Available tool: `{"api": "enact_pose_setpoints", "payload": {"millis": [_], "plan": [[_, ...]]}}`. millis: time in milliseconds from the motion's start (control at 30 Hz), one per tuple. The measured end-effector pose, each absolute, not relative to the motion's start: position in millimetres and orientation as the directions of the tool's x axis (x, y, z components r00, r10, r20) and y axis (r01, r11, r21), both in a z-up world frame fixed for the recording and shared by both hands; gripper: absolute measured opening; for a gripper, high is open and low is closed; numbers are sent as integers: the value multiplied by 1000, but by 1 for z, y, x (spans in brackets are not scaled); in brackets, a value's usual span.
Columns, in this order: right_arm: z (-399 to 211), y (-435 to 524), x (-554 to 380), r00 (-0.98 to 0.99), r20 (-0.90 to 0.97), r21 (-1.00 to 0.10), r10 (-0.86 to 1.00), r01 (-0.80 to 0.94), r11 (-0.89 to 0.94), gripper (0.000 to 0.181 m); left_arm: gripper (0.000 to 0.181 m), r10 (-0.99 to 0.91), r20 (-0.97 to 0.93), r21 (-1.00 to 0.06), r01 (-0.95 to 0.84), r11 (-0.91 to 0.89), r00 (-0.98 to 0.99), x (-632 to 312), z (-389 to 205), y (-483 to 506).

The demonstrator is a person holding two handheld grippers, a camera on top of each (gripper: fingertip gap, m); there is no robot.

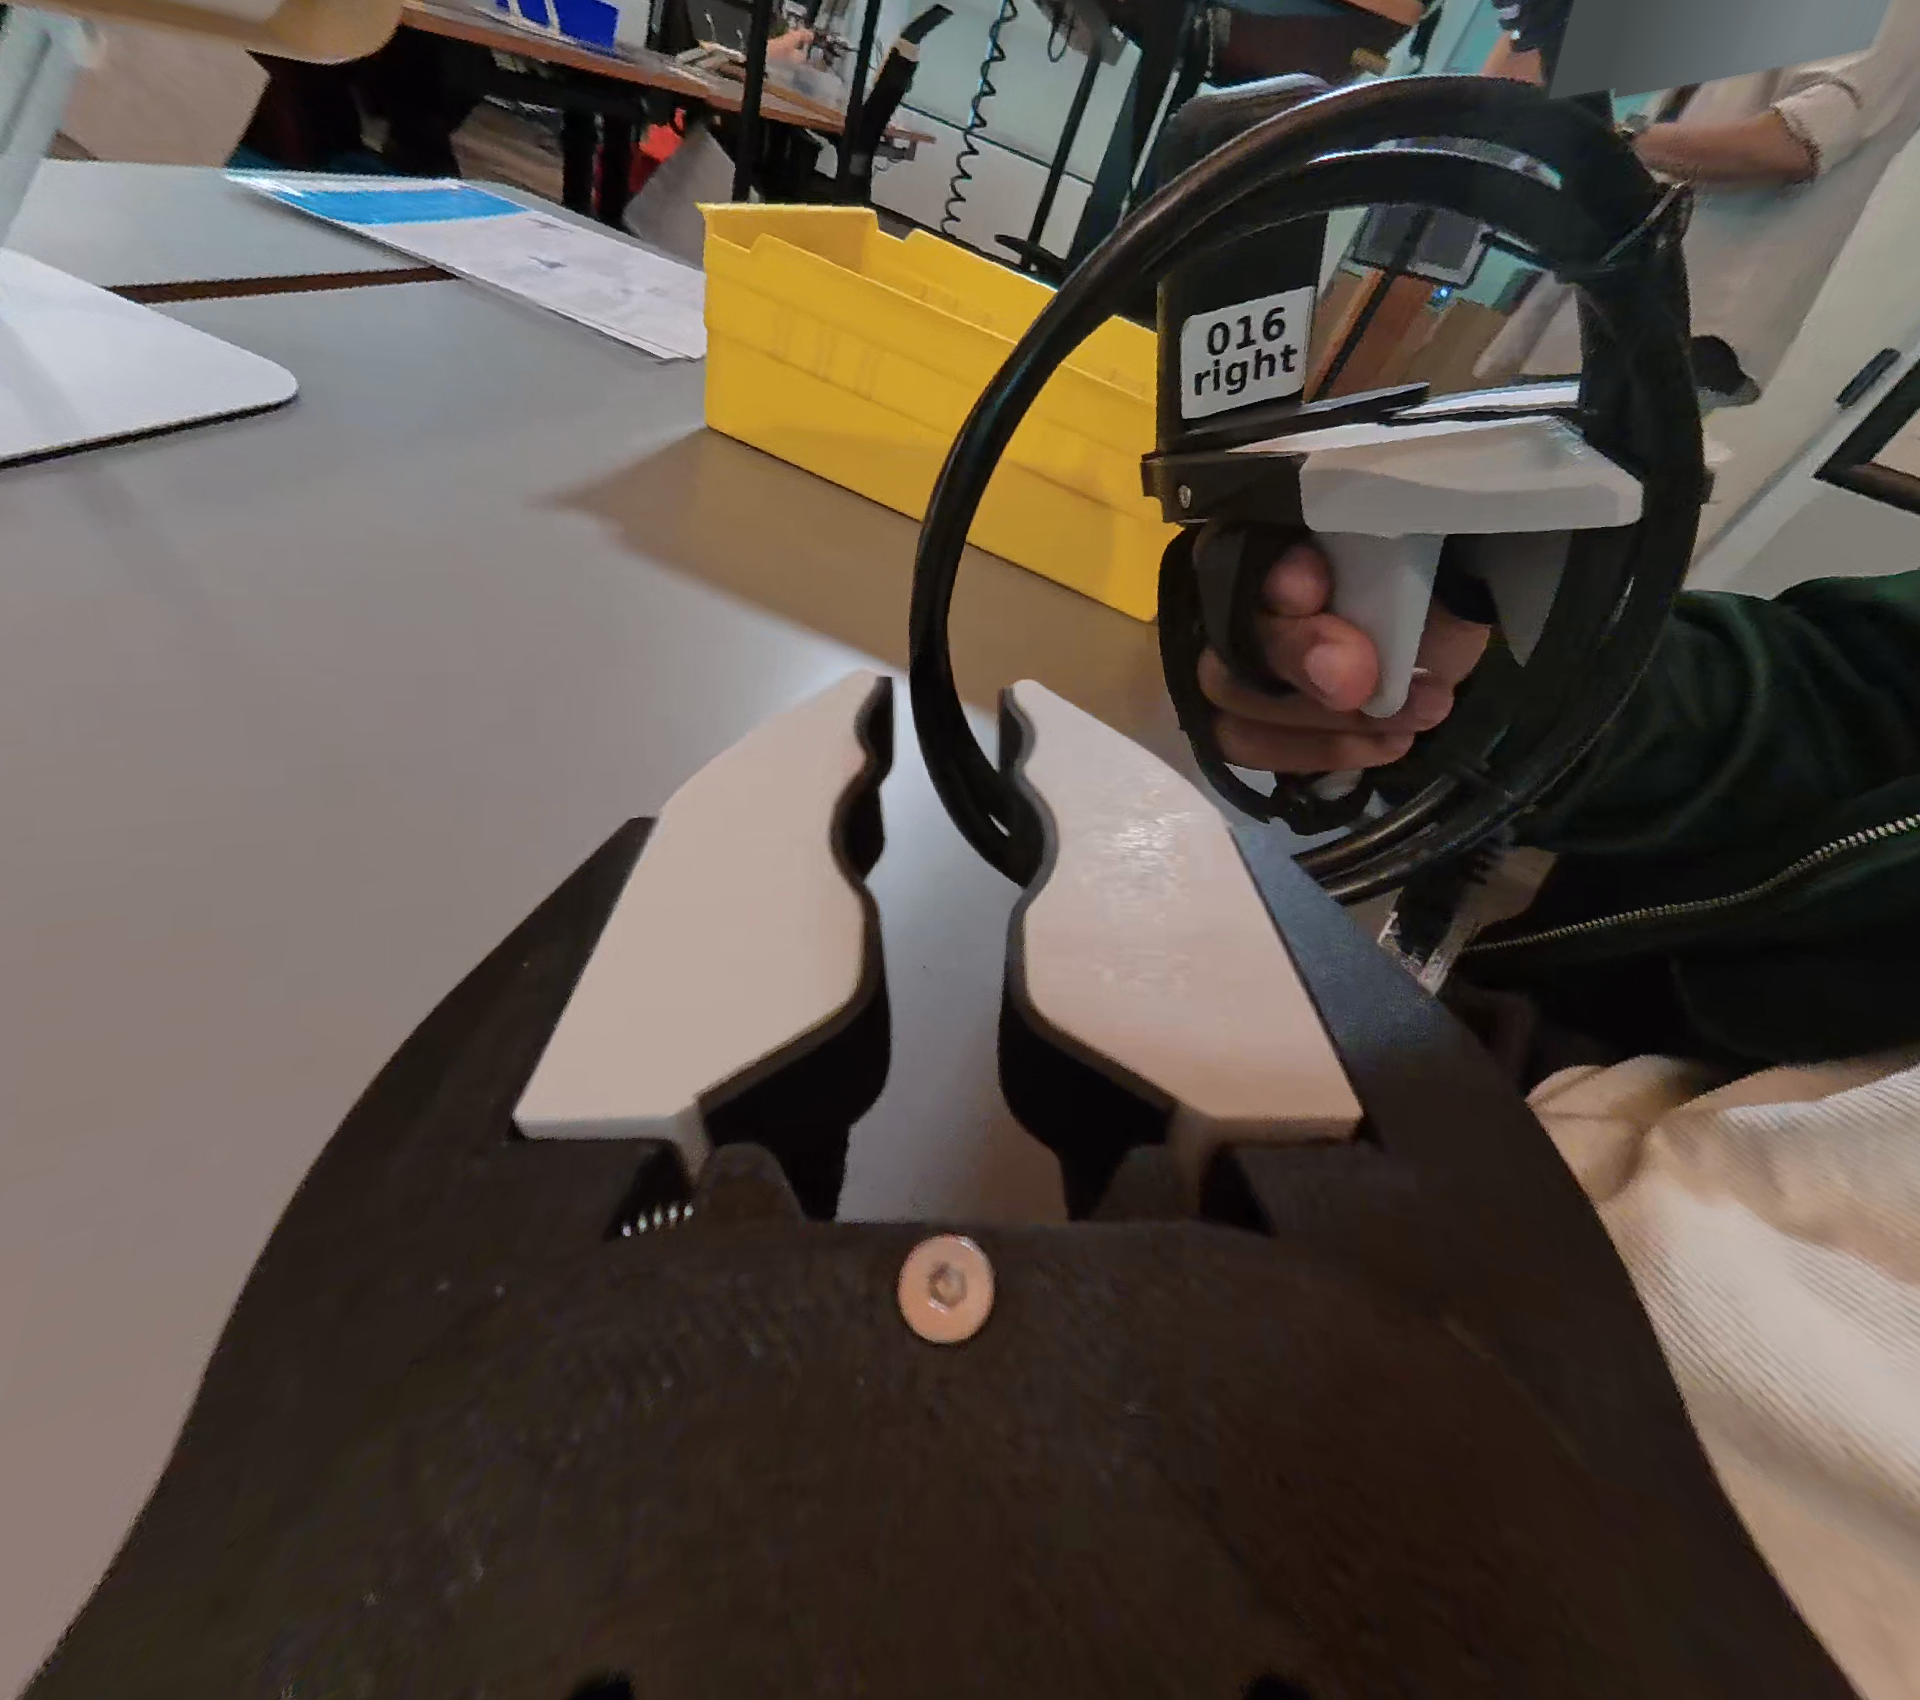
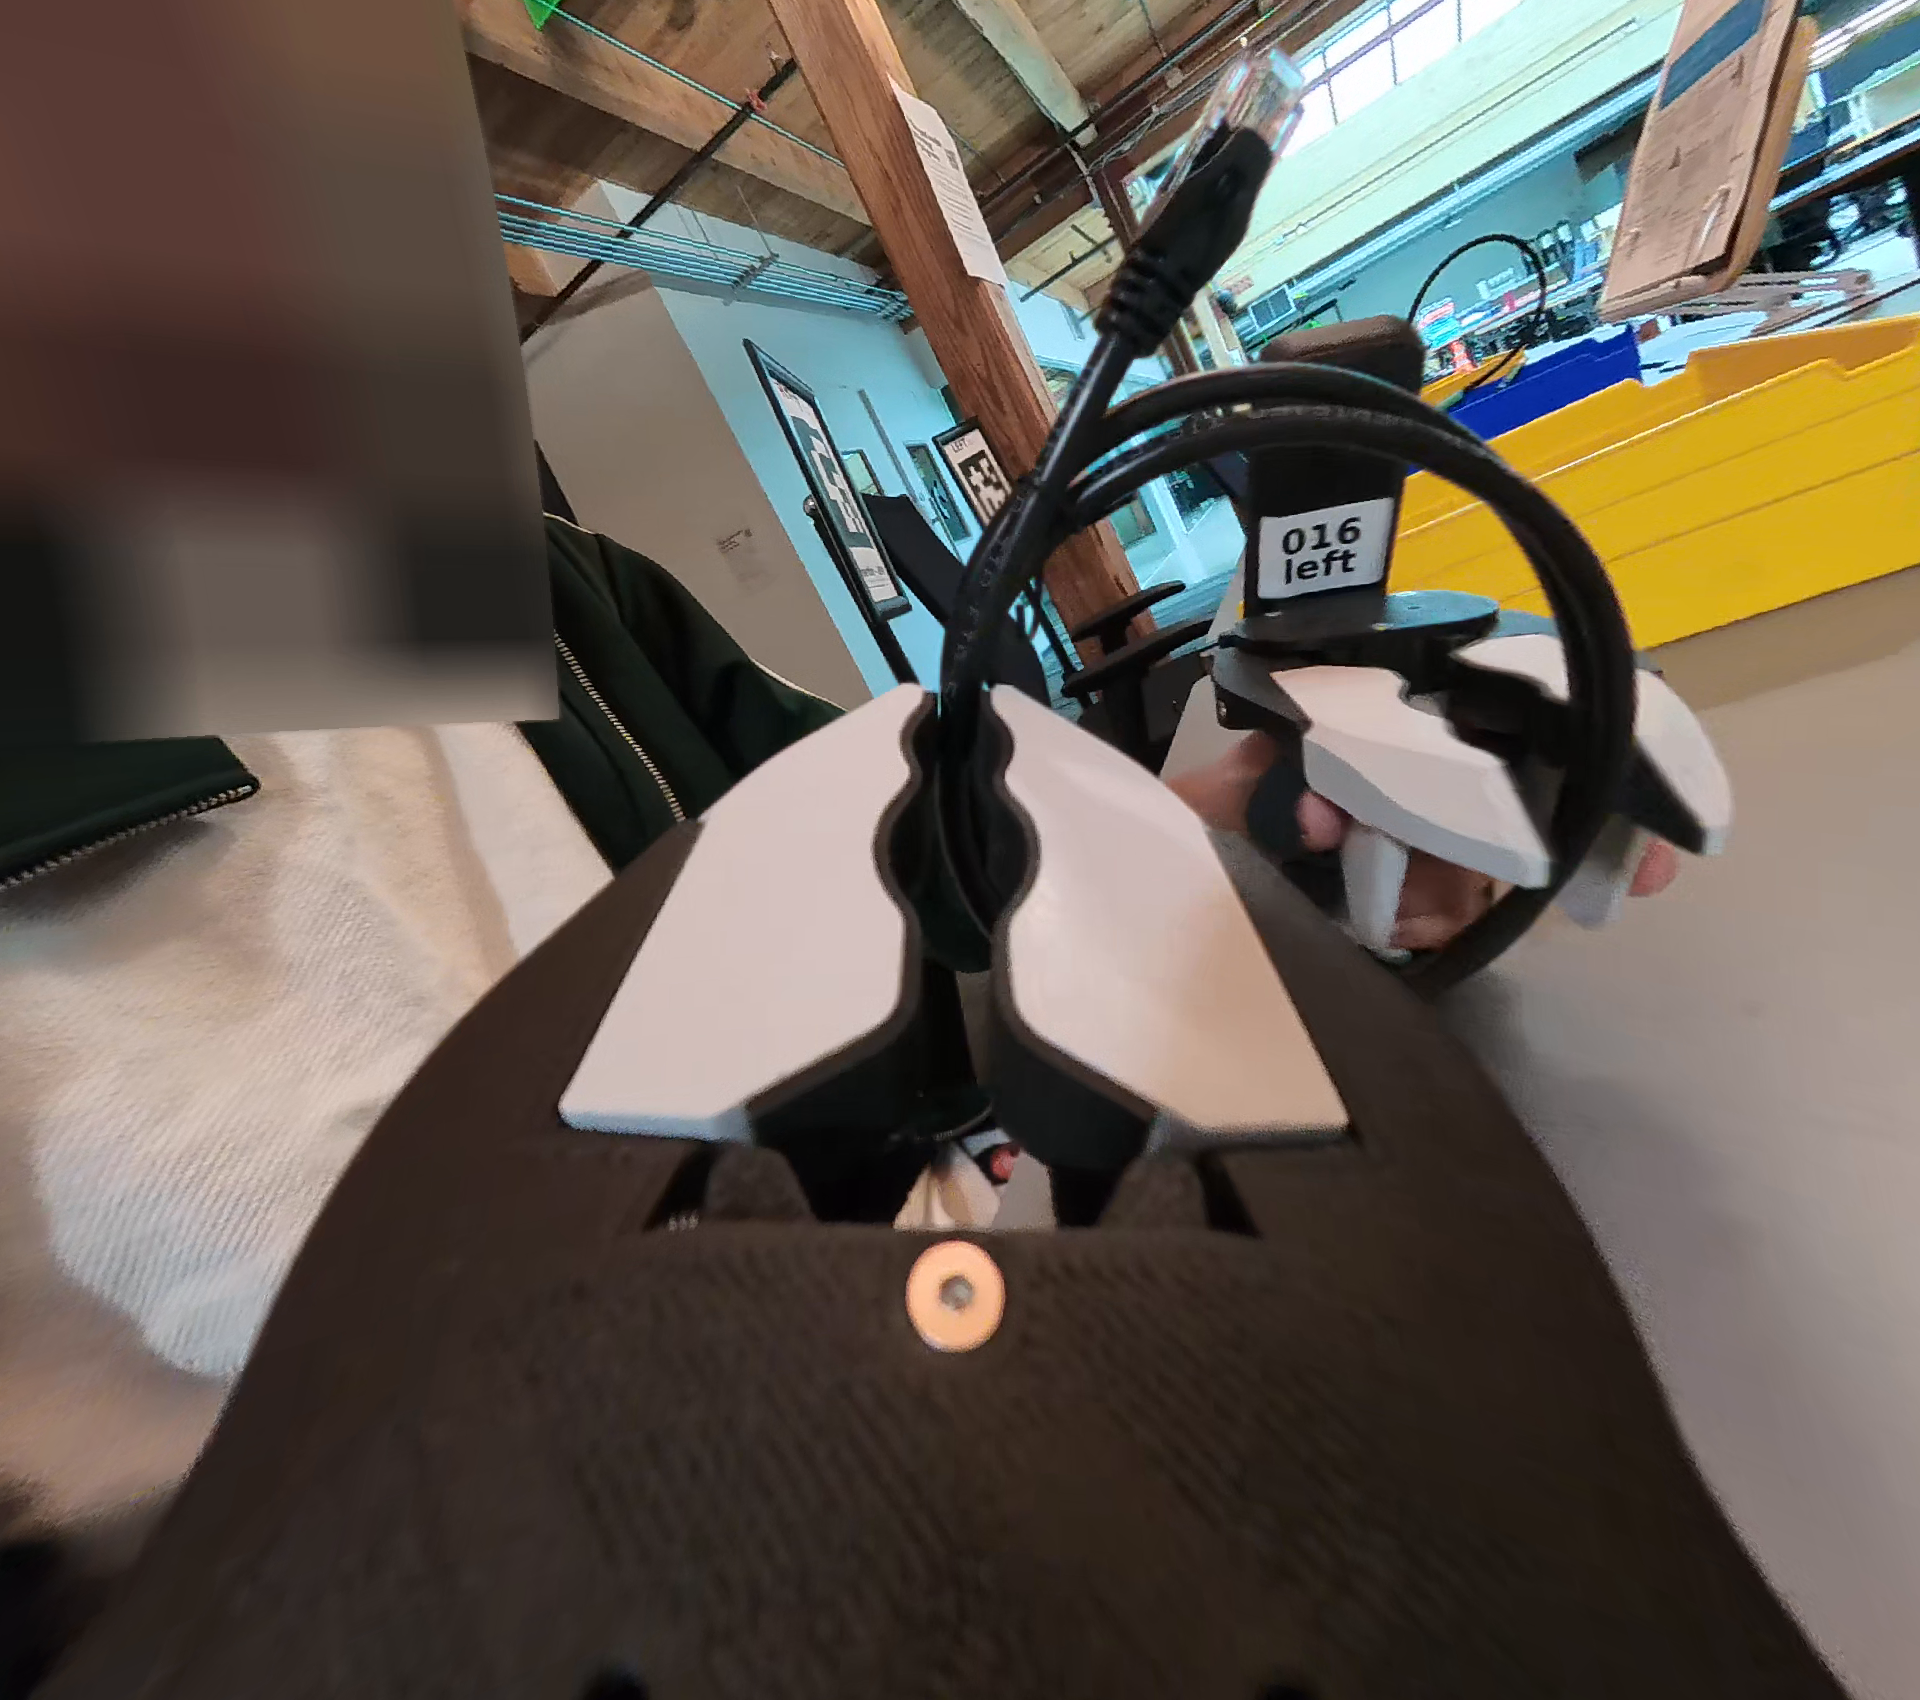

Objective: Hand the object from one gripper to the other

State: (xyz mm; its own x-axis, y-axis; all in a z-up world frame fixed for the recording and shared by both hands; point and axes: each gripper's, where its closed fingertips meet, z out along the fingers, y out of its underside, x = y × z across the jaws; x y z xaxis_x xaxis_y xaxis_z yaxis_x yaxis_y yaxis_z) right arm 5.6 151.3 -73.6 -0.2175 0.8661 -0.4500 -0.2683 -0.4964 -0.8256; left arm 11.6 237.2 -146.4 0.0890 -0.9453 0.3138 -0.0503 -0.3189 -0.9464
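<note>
A coiled black network cable (image 1: 935,590) with a clear plug (image 2: 1262,92) is held up above the grey table (image 1: 416,611). My right gripper (image 2: 961,700) is shut on one side of the coil (image 2: 1455,455); it also shows in the left wrist view (image 1: 1558,455). My left gripper (image 1: 945,694) is open. The coil's other side runs between its fingers, against the right finger (image 1: 1122,871), with a gap to the left one. In the right wrist view the left gripper (image 2: 1621,840) straddles the loop.
A yellow bin (image 1: 883,341) stands on the table behind the cable and also shows in the right wrist view (image 2: 1662,487). A monitor's white base (image 1: 104,372) and papers (image 1: 520,248) lie at the left. The person's torso (image 1: 1766,1287) is close on the right. The grippers' ends are close to 11 centimetres from one another.
</note>
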Motion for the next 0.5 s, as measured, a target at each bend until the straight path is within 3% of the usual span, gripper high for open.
{"api": "enact_pose_setpoints", "payload": {"millis": [67, 167, 367, 500], "plan": [[-75, 150, 4, -223, -450, -829, 865, -256, -497, 7, 11, -945, 317, -945, -57, -322, 84, 12, -147, 236], [-75, 150, 3, -212, -446, -835, 870, -253, -489, 7, 15, -944, 325, -943, -47, -328, 65, 11, -145, 235], [-73, 160, 12, -164, -449, -827, 879, -297, -478, 6, 86, -887, 455, -883, 91, -460, -75, 16, -125, 227], [-73, 170, 20, -130, -470, -809, 873, -331, -485, 6, 137, -889, 447, -888, 73, -455, -98, 24, -123, 217]]}}
